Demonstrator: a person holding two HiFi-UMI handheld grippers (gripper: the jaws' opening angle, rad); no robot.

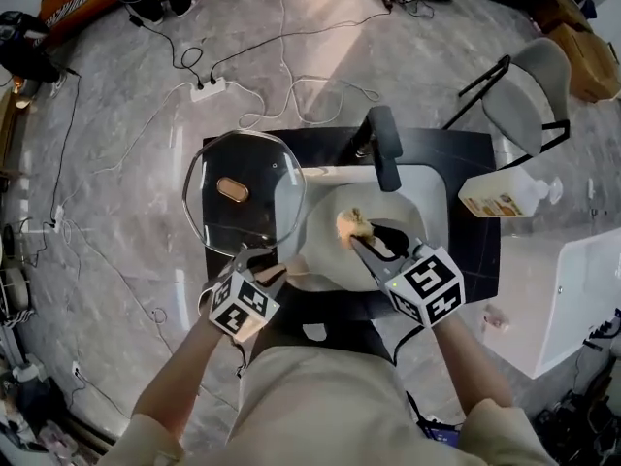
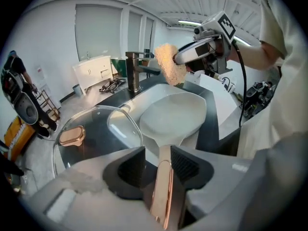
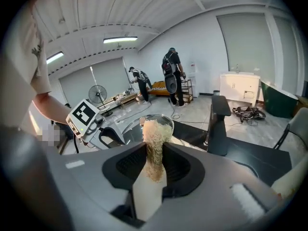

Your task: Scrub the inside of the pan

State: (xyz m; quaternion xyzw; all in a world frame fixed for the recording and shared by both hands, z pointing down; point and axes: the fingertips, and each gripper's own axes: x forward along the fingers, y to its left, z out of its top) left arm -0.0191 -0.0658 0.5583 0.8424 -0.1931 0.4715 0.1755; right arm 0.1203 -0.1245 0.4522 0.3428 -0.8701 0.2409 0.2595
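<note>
A white pan (image 1: 325, 249) sits in the sink (image 1: 434, 194); in the left gripper view its bowl (image 2: 171, 117) lies straight ahead. Its copper handle (image 2: 163, 182) runs between the jaws of my left gripper (image 2: 159, 155), touching the right pad, with a dark gap at the left pad. From the head view that left gripper (image 1: 260, 265) is at the pan's near-left edge. My right gripper (image 1: 367, 241) is shut on a beige fibrous scrub pad (image 1: 353, 225), held above the pan's middle. The scrub pad (image 3: 154, 143) fills the right gripper (image 3: 155, 160) and, seen from the left, the pad (image 2: 168, 64) hangs over the bowl.
A glass lid (image 1: 243, 202) with a copper knob (image 1: 233, 189) lies on the dark counter left of the sink. A dark faucet (image 1: 383, 149) stands behind the pan. A soap bottle (image 1: 505, 197) lies at the counter's right, a folding chair (image 1: 529, 95) beyond. Cables (image 1: 209, 85) cross the floor.
</note>
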